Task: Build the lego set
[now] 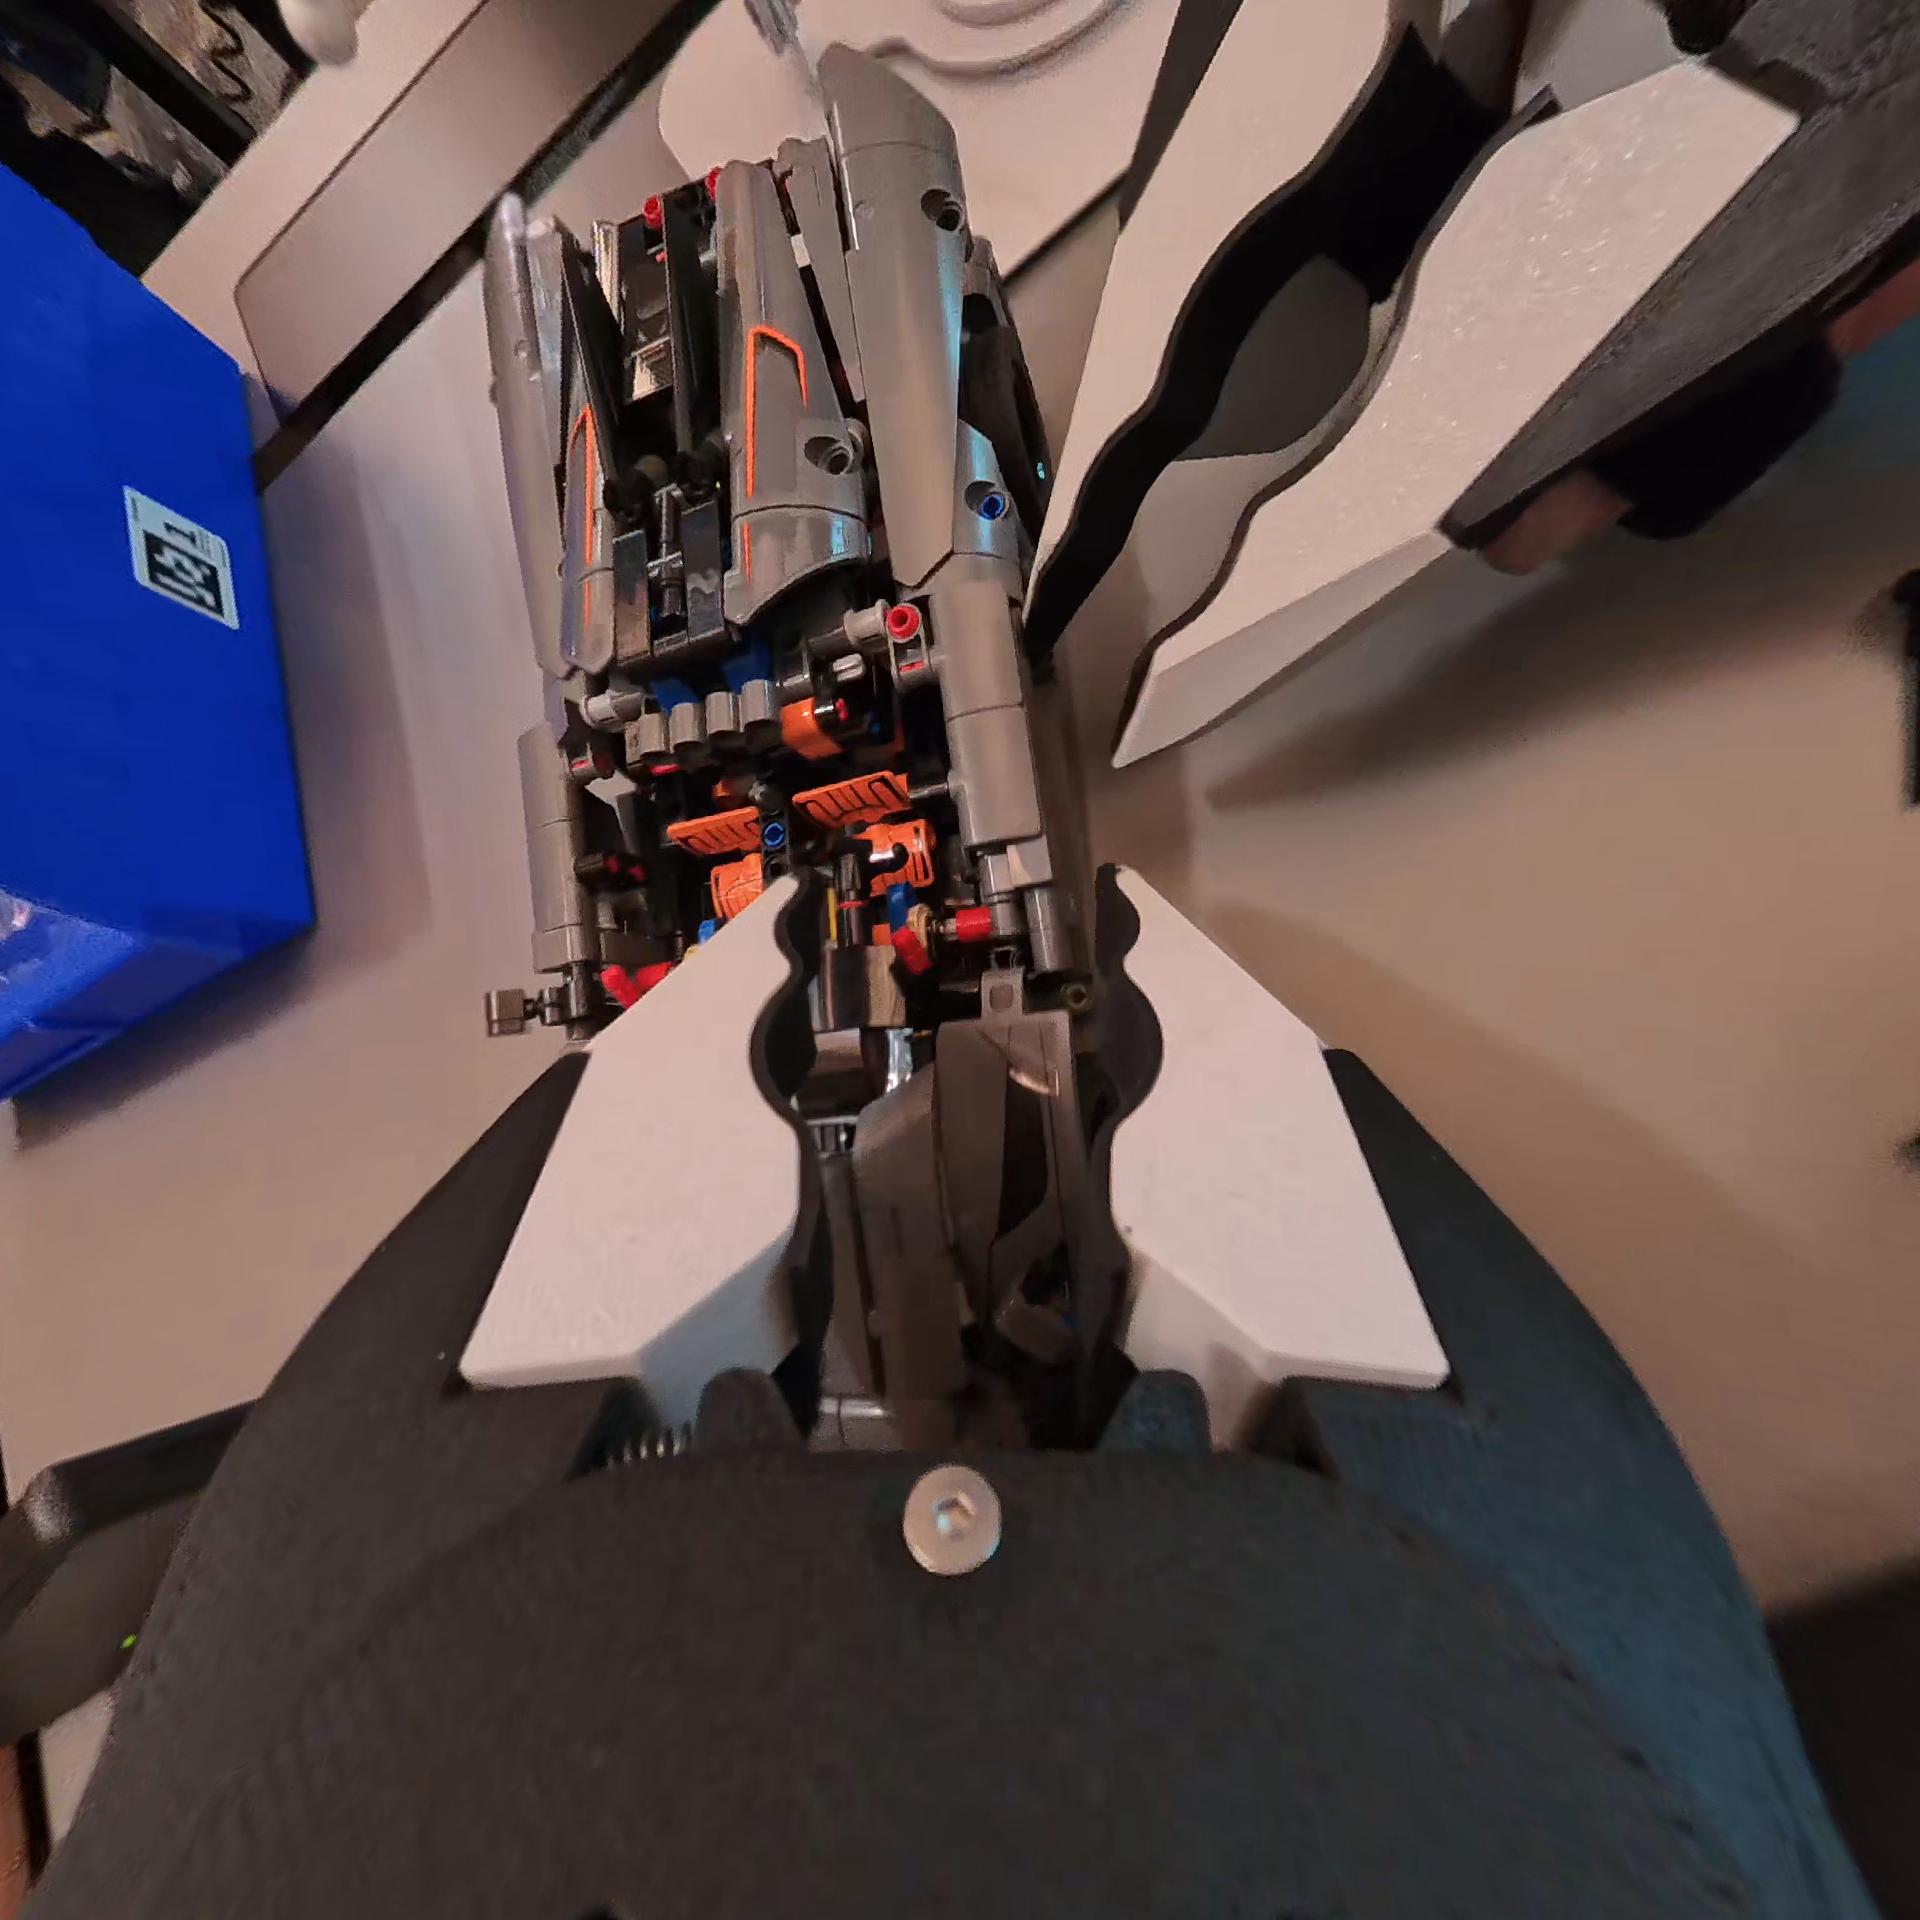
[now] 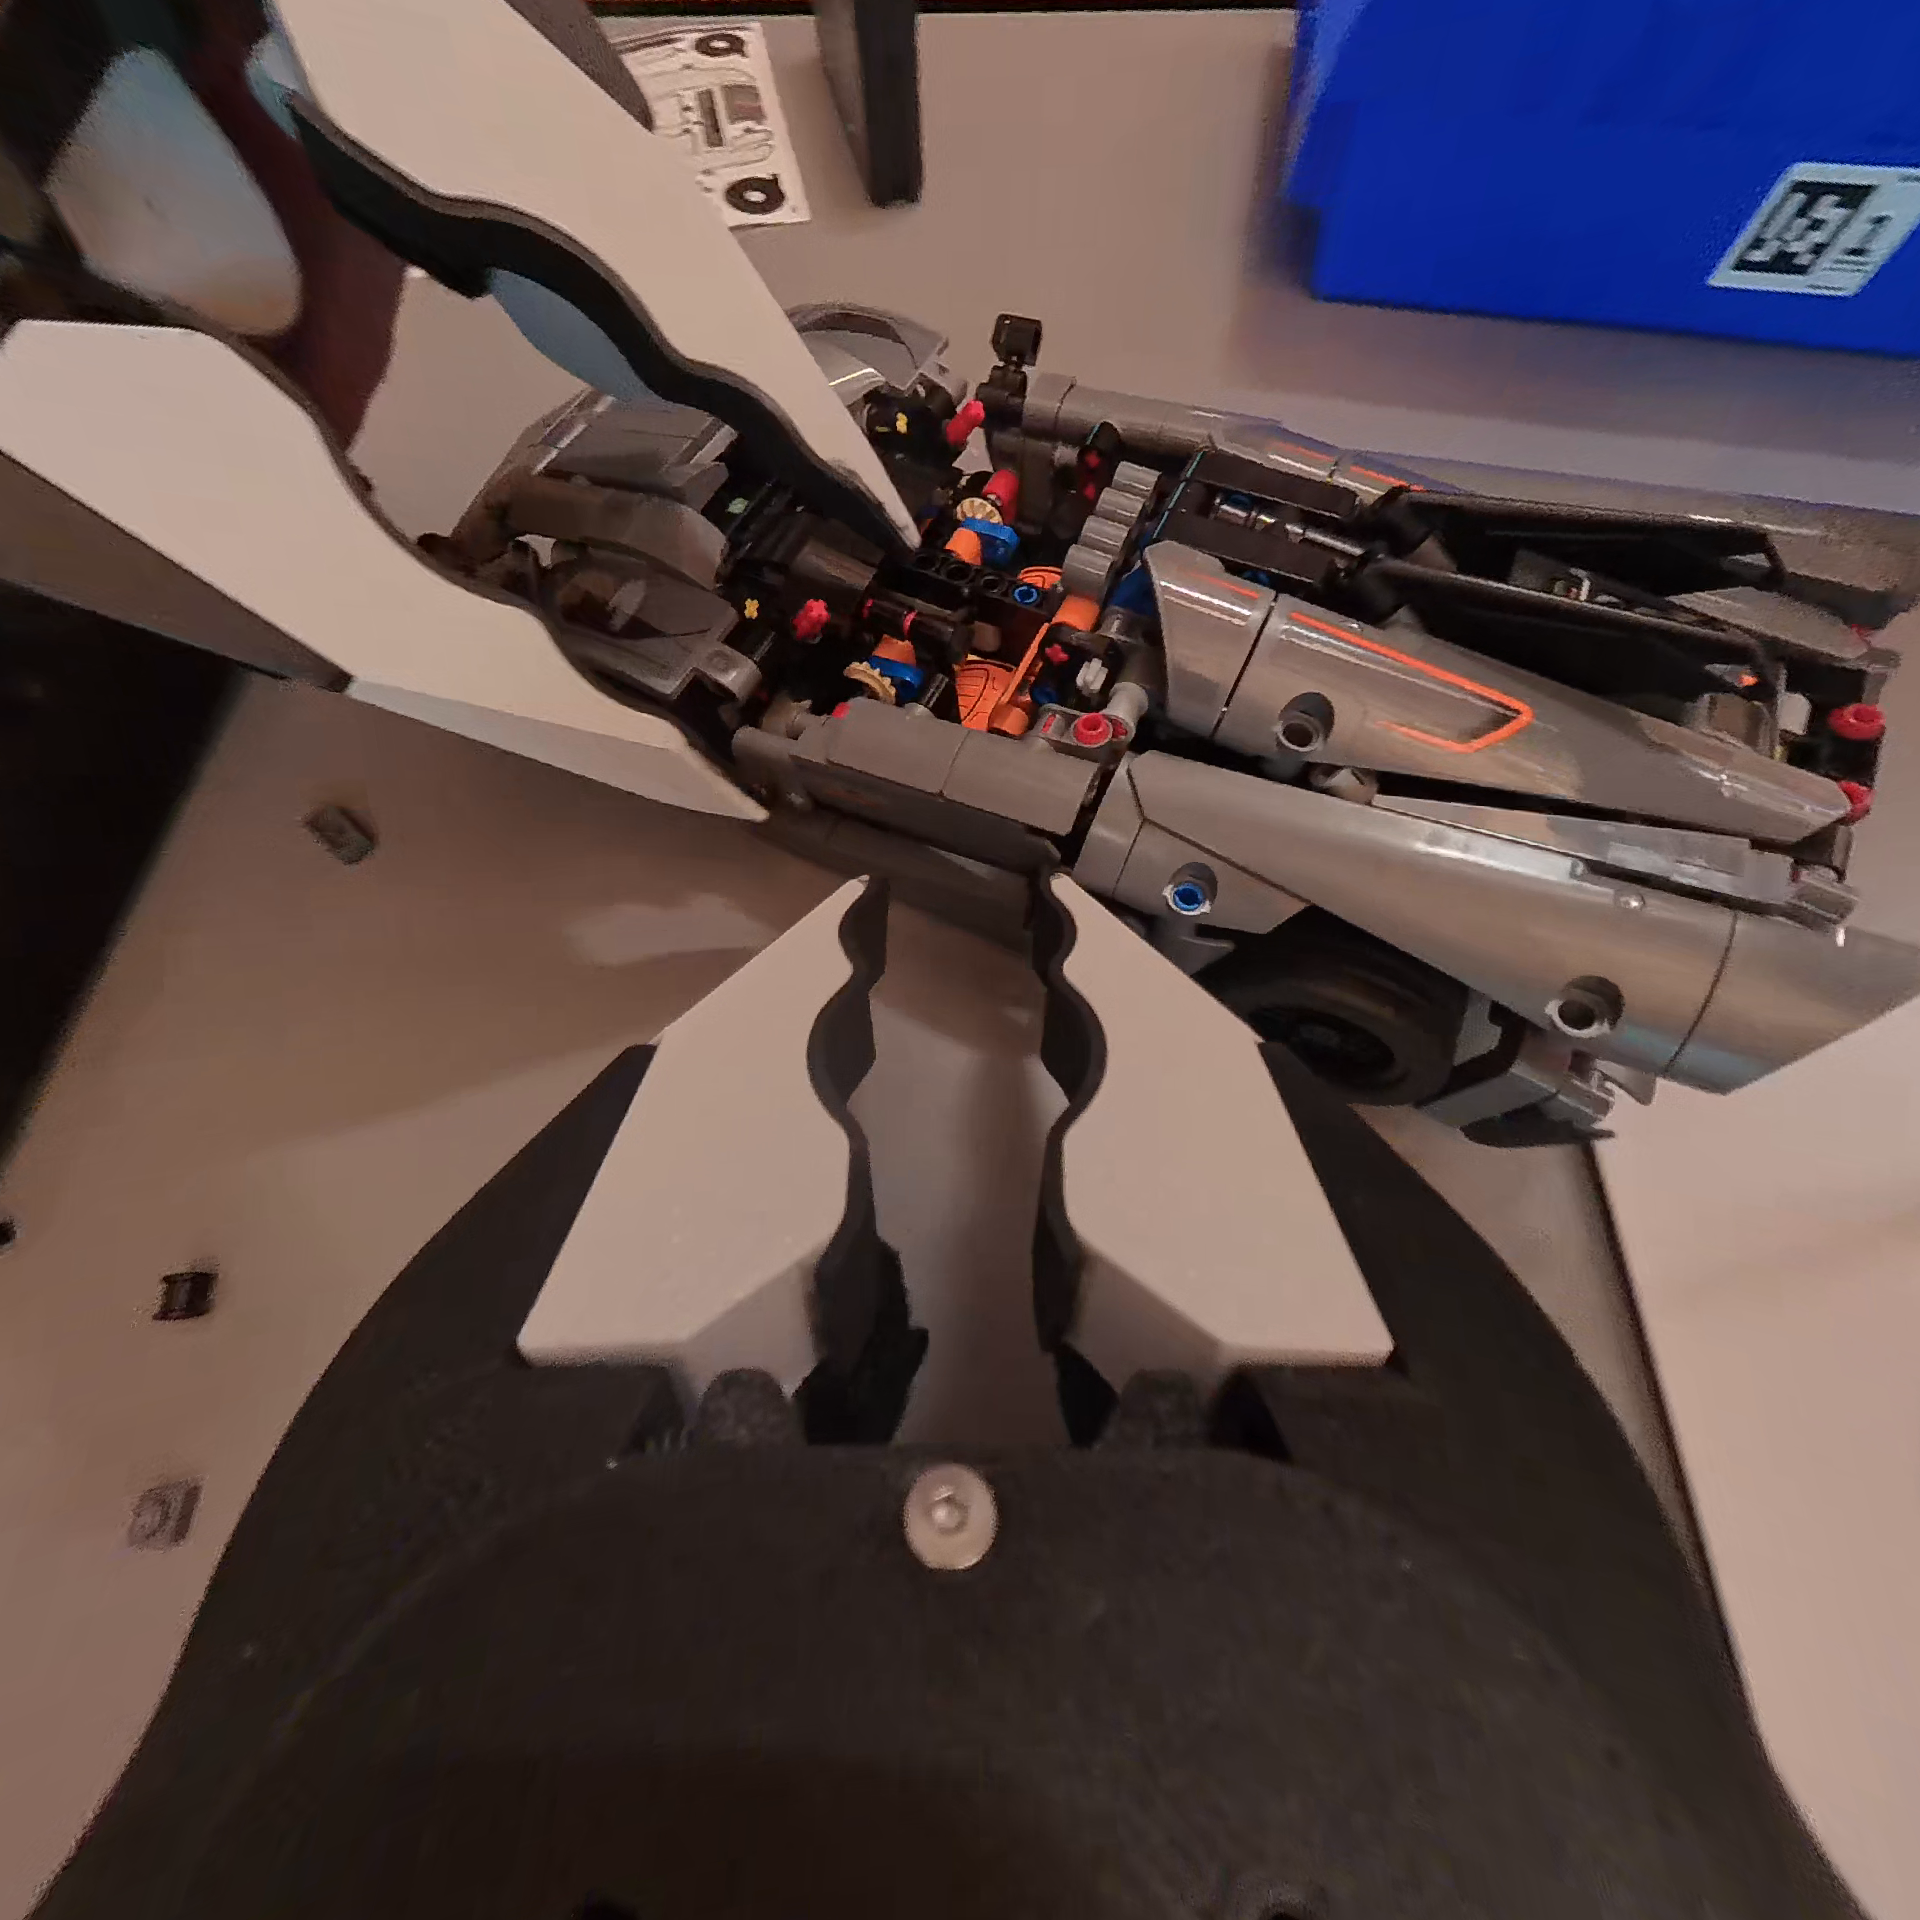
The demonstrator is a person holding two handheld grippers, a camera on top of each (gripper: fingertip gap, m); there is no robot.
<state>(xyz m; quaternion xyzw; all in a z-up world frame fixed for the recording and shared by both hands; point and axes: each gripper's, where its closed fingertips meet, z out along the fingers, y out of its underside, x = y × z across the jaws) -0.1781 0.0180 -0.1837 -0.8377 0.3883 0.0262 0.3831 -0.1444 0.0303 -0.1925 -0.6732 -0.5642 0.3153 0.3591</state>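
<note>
Looks like a lab or workshop bench set up for recording. Plain pale table (image 2: 1091,260), a blue storage bin (image 2: 1600,156) bearing a square black-and-white marker tag (image 2: 1813,229), a printed sheet of diagrams (image 2: 727,125), small dark parts (image 2: 185,1294) scattered about, tangled cables (image 1: 94,94) in the dim background.

- Pale table (image 2: 1714,1299) carries the grey lego car (image 2: 1403,769).
- Blue bin (image 2: 1600,156) sits beyond the car.
- Small dark pieces (image 2: 338,834) lie near the car's front.
- Printed sheet (image 2: 727,125) lies beyond the car.
</note>
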